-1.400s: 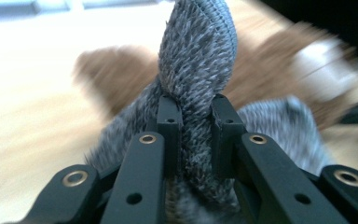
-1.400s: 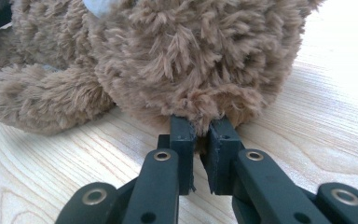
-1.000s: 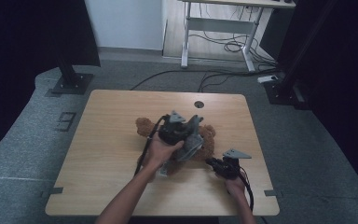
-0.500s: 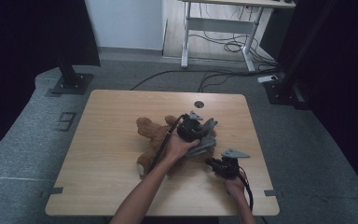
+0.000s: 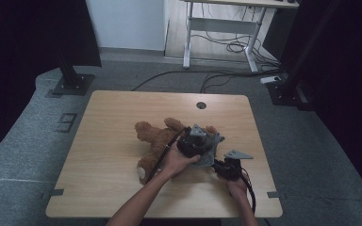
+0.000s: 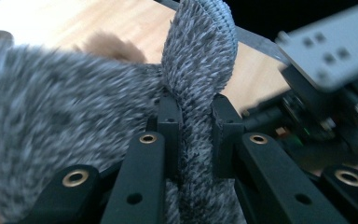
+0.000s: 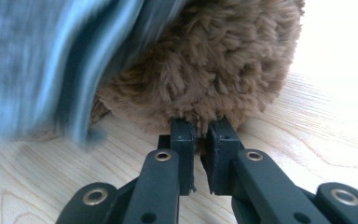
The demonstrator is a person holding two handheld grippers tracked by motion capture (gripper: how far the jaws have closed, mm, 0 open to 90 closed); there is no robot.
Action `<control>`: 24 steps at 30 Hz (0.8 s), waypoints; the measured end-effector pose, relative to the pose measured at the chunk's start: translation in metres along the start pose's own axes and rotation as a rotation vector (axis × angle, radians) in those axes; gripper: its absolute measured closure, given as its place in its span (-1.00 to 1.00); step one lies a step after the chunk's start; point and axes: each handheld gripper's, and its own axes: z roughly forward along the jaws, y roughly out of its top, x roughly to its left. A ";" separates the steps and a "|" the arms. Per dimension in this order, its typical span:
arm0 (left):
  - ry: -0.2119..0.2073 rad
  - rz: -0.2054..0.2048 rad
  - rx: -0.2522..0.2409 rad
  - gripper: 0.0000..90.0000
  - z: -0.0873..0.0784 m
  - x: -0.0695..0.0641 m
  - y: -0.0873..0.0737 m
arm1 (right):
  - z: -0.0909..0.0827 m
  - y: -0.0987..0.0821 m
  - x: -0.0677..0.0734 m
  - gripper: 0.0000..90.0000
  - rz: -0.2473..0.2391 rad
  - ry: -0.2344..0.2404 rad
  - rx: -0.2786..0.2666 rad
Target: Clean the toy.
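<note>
A brown teddy bear point(image 5: 153, 139) lies on its back in the middle of the wooden table point(image 5: 103, 183). A small grey knitted garment point(image 5: 213, 149) bunches at the bear's right end. My left gripper point(image 5: 199, 147) is shut on a fold of this grey knit point(image 6: 196, 70), which stands up between the jaws of the left gripper point(image 6: 196, 123). My right gripper point(image 5: 224, 165) lies low on the table just right of it. In the right gripper view the right gripper point(image 7: 200, 133) is shut on a tuft of the bear's brown fur point(image 7: 214, 60), with blurred grey cloth point(image 7: 51, 60) hanging beside it.
A round cable hole point(image 5: 201, 105) sits near the table's far edge. Black stand bases point(image 5: 70, 84) rest on the grey floor at the far left and far right point(image 5: 283, 92). A white desk frame with cables point(image 5: 221, 33) stands behind. The table's left half is bare wood.
My left hand has carried the grey garment to the right and down along the bear, baring more of its body and head. The right gripper has stayed put.
</note>
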 end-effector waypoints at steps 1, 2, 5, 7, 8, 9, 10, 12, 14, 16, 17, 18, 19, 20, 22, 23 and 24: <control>-0.001 0.010 0.005 0.70 0.000 -0.002 -0.004 | 0.000 0.000 0.000 0.86 0.001 0.002 0.003; -0.006 0.011 0.007 0.70 0.000 -0.003 -0.007 | 0.000 0.000 0.000 0.85 0.004 0.003 0.005; -0.018 0.010 0.016 0.70 0.000 -0.004 -0.014 | 0.000 0.000 0.000 0.85 0.007 0.002 0.003; -0.023 0.004 0.015 0.70 0.000 -0.004 -0.016 | 0.000 0.000 -0.001 0.85 0.006 0.002 0.002; -0.023 -0.001 0.007 0.70 -0.001 -0.003 -0.016 | -0.001 0.000 -0.001 0.85 0.006 0.002 0.001; -0.021 -0.005 -0.003 0.71 -0.003 -0.002 -0.015 | -0.001 0.000 -0.001 0.85 0.006 0.004 -0.001; -0.017 -0.013 -0.017 0.71 -0.004 -0.001 -0.013 | -0.001 0.000 -0.001 0.86 0.006 0.005 -0.006; 0.005 -0.020 -0.043 0.71 -0.008 0.002 -0.006 | -0.002 0.000 -0.002 0.85 0.011 0.008 -0.010; 0.055 -0.010 -0.068 0.71 -0.012 0.005 0.005 | -0.002 0.001 -0.002 0.85 0.011 0.009 -0.018; 0.083 0.000 -0.083 0.71 -0.013 0.007 0.012 | -0.003 0.000 -0.002 0.85 0.008 0.014 -0.018; 0.111 -0.002 -0.104 0.71 -0.015 0.013 0.023 | -0.003 0.000 -0.002 0.85 0.004 0.016 -0.018; 0.119 -0.012 -0.112 0.71 -0.014 0.017 0.028 | -0.003 0.000 -0.003 0.85 0.002 0.015 -0.016; 0.125 -0.022 -0.111 0.71 -0.013 0.022 0.033 | -0.003 -0.001 -0.003 0.85 0.004 0.016 -0.017; 0.132 -0.031 -0.107 0.71 -0.011 0.026 0.036 | -0.003 -0.001 -0.003 0.85 0.004 0.016 -0.017; 0.143 -0.052 -0.093 0.71 -0.005 0.035 0.041 | -0.002 -0.001 -0.003 0.85 0.003 0.016 -0.018; 0.144 -0.062 -0.086 0.71 -0.001 0.039 0.043 | -0.002 -0.001 -0.003 0.85 0.004 0.016 -0.019; 0.142 -0.075 -0.076 0.71 0.003 0.043 0.043 | -0.002 -0.001 -0.003 0.85 0.005 0.016 -0.019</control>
